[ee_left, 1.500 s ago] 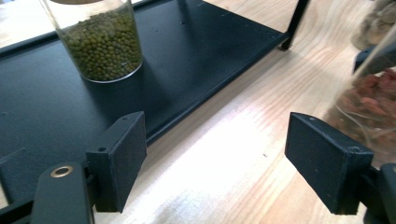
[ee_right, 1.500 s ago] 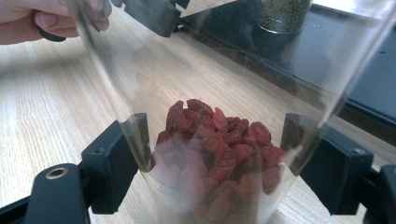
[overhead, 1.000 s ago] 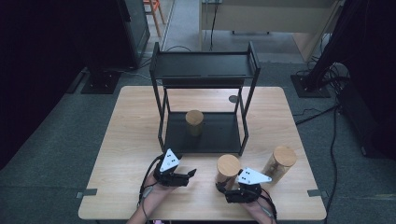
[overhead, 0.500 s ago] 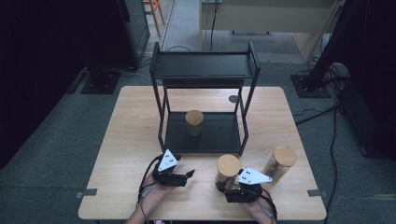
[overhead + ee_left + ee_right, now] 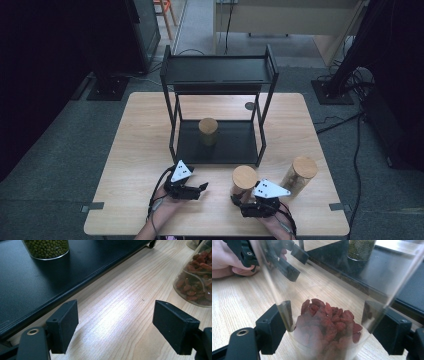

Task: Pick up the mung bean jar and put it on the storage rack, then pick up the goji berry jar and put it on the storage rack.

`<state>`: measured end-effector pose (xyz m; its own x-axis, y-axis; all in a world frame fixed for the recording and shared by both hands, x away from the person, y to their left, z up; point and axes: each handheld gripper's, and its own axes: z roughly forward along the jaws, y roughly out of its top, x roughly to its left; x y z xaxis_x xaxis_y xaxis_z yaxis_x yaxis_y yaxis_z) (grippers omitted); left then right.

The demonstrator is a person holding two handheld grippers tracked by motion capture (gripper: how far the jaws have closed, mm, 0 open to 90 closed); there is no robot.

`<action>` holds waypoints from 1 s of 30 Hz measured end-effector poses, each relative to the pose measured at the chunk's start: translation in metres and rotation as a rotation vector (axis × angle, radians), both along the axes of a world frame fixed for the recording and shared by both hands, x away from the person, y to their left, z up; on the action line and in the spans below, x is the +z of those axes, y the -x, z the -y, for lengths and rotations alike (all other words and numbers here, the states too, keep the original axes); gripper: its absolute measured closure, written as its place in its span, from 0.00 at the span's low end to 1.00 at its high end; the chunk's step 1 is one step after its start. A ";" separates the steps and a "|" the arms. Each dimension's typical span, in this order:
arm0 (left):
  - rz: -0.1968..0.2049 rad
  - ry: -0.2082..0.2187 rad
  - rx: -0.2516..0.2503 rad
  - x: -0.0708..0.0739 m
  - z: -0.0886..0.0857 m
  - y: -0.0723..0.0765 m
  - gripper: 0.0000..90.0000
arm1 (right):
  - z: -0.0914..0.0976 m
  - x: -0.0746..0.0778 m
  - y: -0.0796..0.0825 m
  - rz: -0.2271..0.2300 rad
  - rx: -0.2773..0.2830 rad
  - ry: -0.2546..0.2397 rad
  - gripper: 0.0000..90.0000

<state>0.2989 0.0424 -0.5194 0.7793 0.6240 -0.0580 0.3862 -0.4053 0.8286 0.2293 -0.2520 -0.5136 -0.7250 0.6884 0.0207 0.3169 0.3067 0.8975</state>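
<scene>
A clear jar of red dried berries [image 5: 324,325] with a wooden lid [image 5: 244,176] stands upright on the table's front right. My right gripper [image 5: 327,332] has a pad against each side of its base and is shut on it; it sits low at the jar's foot [image 5: 239,199]. My left gripper [image 5: 115,322] is open over bare wood with nothing between its pads, just in front of the rack's lower shelf [image 5: 37,285]. It lies to the left of the berry jar [image 5: 197,277]. In the high view the left gripper [image 5: 200,190] rests in a hand near the front edge.
A black two-tier rack [image 5: 220,70] stands mid-table. A jar of green beans [image 5: 208,131] sits on its lower shelf. Another wooden-lidded jar [image 5: 300,172] stands at the far right. The wooden table [image 5: 140,140] has free room at its left. Cables trail on the floor at right.
</scene>
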 end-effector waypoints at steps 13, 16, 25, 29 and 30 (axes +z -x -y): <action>-0.035 -0.025 0.025 -0.001 0.001 -0.003 0.24 | -0.004 0.000 0.000 -0.008 -0.019 0.023 0.22; -0.037 -0.053 0.033 -0.001 0.003 -0.003 0.24 | -0.005 0.000 0.000 -0.007 -0.019 0.034 0.22; -0.043 -0.116 0.053 -0.003 0.007 -0.004 0.24 | -0.007 0.000 0.000 -0.003 -0.041 0.038 0.24; -0.051 -0.129 0.051 -0.003 0.007 -0.004 0.24 | -0.006 0.000 0.000 -0.010 -0.042 0.031 0.25; -0.048 -0.135 0.053 -0.003 0.008 -0.004 0.24 | -0.007 0.000 0.000 -0.009 -0.043 0.031 0.26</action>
<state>0.3024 0.0348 -0.5227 0.7436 0.6686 -0.0074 0.4478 -0.4897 0.7481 0.2296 -0.2454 -0.5136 -0.6948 0.7192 0.0054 0.3384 0.3204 0.8848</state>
